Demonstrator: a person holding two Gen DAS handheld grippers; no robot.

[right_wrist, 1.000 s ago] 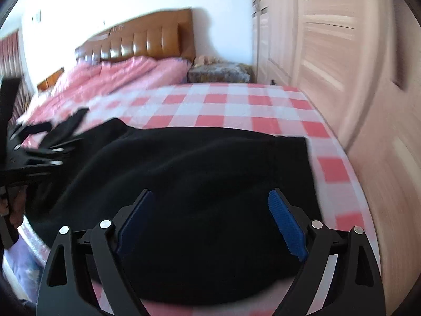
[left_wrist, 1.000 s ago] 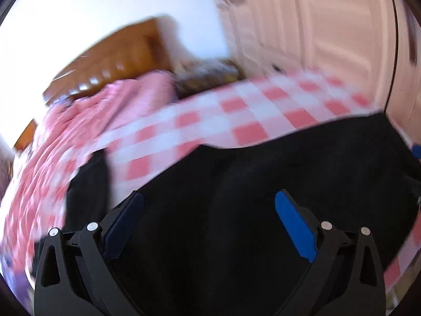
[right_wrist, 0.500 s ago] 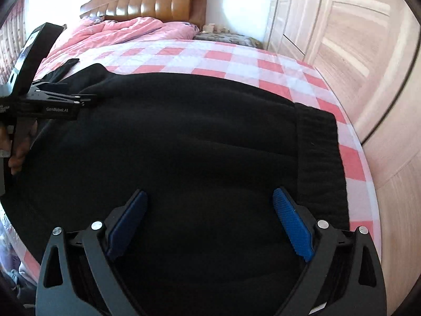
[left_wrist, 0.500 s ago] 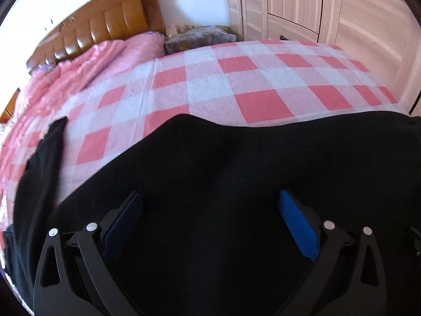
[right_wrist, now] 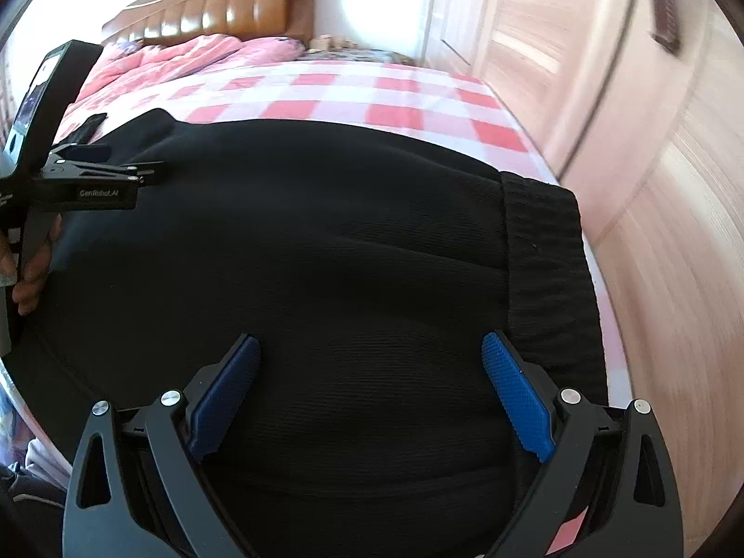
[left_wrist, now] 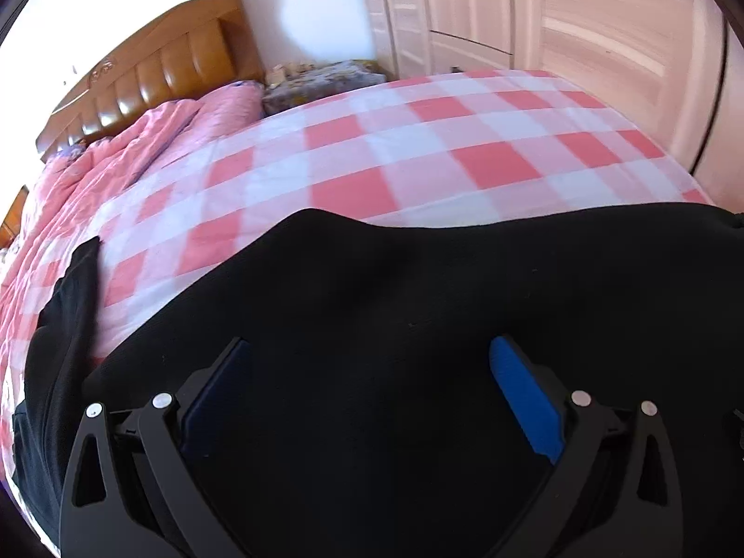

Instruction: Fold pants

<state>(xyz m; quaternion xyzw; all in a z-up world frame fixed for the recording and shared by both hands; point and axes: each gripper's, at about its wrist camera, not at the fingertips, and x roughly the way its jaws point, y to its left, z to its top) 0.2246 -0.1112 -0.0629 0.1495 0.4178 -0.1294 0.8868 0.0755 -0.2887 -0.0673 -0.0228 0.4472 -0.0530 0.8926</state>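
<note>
Black pants (left_wrist: 418, 307) lie spread on the pink checked bed (left_wrist: 418, 139); they also fill the right wrist view (right_wrist: 325, 255), with the ribbed waistband (right_wrist: 544, 251) at the right near the bed's edge. A leg end (left_wrist: 69, 288) lies at the left. My left gripper (left_wrist: 372, 358) is open and empty, hovering low over the pants; it also shows in the right wrist view (right_wrist: 153, 172). My right gripper (right_wrist: 372, 353) is open and empty, low over the pants beside the waistband.
A brown headboard (left_wrist: 162, 74) and a bunched pink quilt (left_wrist: 116, 149) lie at the far end of the bed. A cluttered nightstand (left_wrist: 321, 76) stands beside it. Wooden wardrobe doors (left_wrist: 558, 23) run close along the bed's right side.
Both grippers have dropped closer to the pants and stayed open. The right one has moved toward the waistband; the left view has steadied over the pants' middle.
</note>
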